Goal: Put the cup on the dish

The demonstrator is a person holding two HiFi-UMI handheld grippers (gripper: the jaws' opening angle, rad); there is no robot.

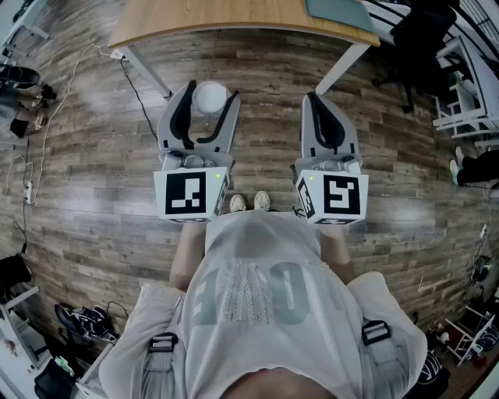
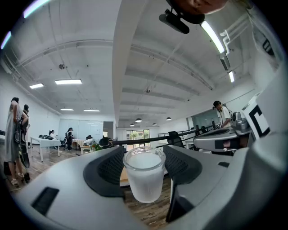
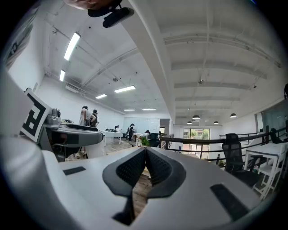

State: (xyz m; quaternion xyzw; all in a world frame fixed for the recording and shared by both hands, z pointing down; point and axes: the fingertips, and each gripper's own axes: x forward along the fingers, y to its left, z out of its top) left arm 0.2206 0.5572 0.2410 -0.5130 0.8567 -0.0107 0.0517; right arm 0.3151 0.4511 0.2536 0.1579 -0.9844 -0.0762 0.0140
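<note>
A small frosted white cup [image 2: 144, 176] stands upright between the pads of my left gripper [image 2: 145, 165], which is shut on it. From above, in the head view, the same cup [image 1: 210, 97] shows as a white round top at the tips of the left gripper [image 1: 209, 103]. My right gripper [image 1: 330, 105] is beside it, to the right, with its jaws pressed together and nothing in them; in its own view the right gripper [image 3: 145, 157] shows pads that meet. Both are held in the air over the wooden floor. No dish is in view.
A wooden table [image 1: 234, 19] with white legs stands ahead, a grey-green mat [image 1: 337, 12] on its right part. A black office chair [image 1: 417, 35] is at the right. Cables [image 1: 58, 97] trail on the floor at left. People stand far off [image 2: 15, 134].
</note>
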